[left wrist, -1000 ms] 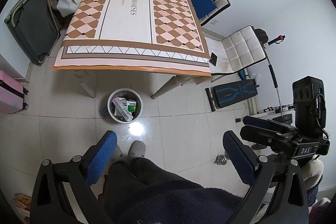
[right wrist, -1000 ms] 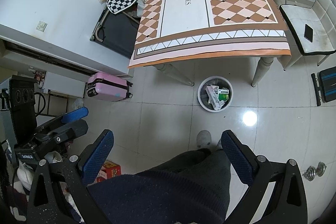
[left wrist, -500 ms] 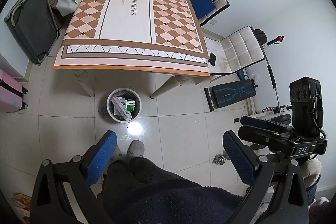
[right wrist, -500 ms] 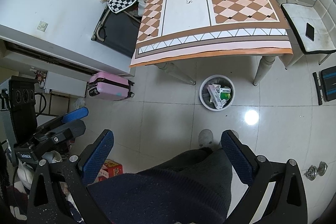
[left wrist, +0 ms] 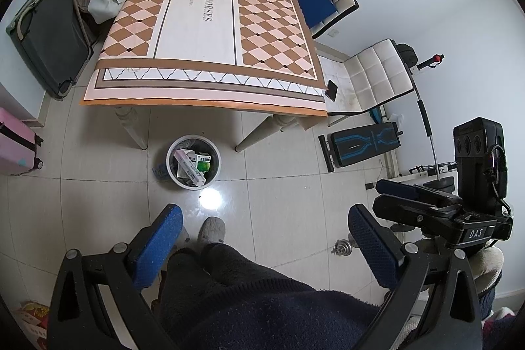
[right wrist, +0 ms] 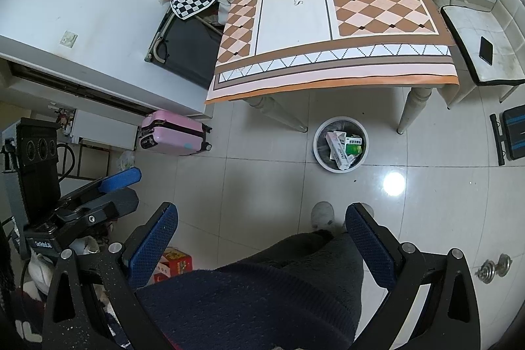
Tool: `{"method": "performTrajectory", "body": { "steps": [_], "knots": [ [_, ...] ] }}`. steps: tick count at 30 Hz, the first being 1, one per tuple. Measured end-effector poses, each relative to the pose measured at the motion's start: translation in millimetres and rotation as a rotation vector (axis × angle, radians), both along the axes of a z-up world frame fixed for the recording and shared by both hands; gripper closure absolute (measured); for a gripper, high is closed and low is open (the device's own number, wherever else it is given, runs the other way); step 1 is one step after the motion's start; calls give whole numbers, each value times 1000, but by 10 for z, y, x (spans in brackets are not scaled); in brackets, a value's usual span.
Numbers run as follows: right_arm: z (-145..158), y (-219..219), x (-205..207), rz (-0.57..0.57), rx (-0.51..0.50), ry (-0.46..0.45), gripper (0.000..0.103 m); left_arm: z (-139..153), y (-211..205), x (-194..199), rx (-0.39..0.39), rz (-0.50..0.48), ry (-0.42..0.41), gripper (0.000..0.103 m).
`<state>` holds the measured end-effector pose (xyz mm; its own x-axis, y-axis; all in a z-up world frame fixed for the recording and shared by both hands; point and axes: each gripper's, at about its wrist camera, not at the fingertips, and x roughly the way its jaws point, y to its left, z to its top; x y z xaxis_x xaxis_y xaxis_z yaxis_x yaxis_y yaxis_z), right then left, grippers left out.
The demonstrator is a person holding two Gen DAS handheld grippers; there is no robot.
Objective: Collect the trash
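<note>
Trash (left wrist: 192, 163) fills the white bin (left wrist: 170, 168) (beside a table leg); left gripper (left wrist: 262, 238) and right gripper (right wrist: 261, 235) gape wide, empty.

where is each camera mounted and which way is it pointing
Left wrist: on the left claw, held high and tilted down at the table and trash bin; shows its blue fingers, the person's dark legs, a slipper, and the right claw at right.
Right wrist: on the right claw, same downward look from further right; shows the legs, a slipper, and the left claw at left.
Shared: table, bin, pink suitcase, phone on the white chair.
</note>
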<state>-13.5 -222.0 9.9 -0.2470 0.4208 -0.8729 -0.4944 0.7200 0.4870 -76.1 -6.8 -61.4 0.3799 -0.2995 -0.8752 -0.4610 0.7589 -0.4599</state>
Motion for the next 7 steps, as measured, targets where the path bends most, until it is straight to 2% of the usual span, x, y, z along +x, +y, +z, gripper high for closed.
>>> {"method": "performTrajectory", "body": {
  "steps": [7],
  "knots": [
    [8,-3,-12,-1,1,1,0,0,-64,-7,-5,-3,-3,0]
  ]
}}
